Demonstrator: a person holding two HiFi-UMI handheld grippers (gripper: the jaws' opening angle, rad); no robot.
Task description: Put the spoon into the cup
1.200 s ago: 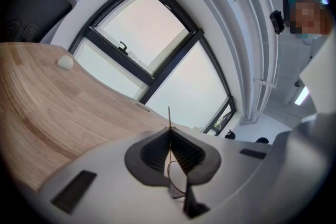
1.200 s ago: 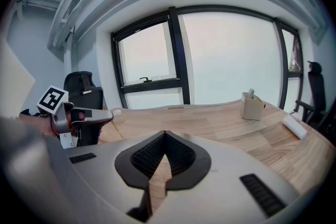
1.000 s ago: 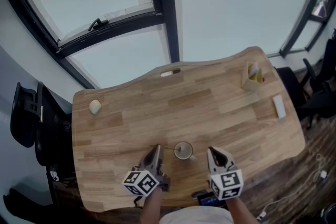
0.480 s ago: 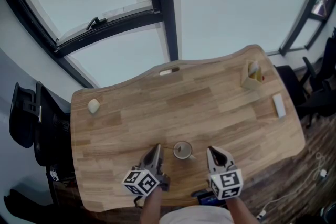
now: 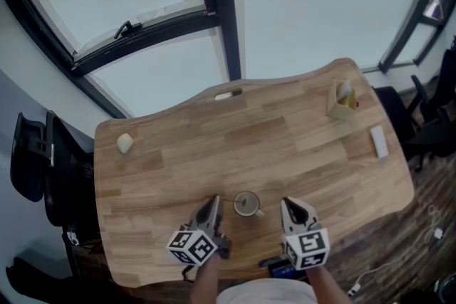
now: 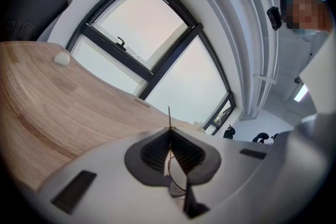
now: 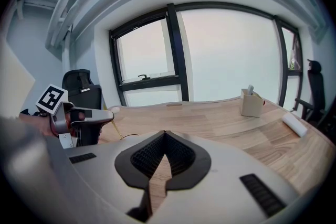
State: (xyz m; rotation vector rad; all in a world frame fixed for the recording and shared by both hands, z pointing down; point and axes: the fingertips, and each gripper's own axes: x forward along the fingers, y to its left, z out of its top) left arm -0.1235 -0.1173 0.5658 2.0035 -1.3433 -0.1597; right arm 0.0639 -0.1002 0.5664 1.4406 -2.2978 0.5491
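Observation:
A small pale cup [image 5: 248, 204] stands on the wooden table [image 5: 285, 146] near its front edge, between my two grippers. My left gripper [image 5: 214, 200] is just left of the cup and shut on the thin golden spoon [image 5: 226, 199], whose handle reaches from the fingertips toward the cup's rim. In the left gripper view the spoon [image 6: 168, 115] sticks out past the closed jaws as a fine stalk. My right gripper [image 5: 288, 203] is just right of the cup, shut and holding nothing. The right gripper view shows the left gripper [image 7: 107, 114] with the spoon [image 7: 119, 135]; the cup is hidden there.
A tan holder box [image 5: 343, 102] and a white block [image 5: 379, 143] lie at the table's right end. A small cream lump [image 5: 125, 143] sits at the left end. A black chair [image 5: 32, 153] stands beyond the left edge. Large windows rise behind the table.
Both grippers, the spoon and the cup hold their places. Only the head view has drifted slightly.

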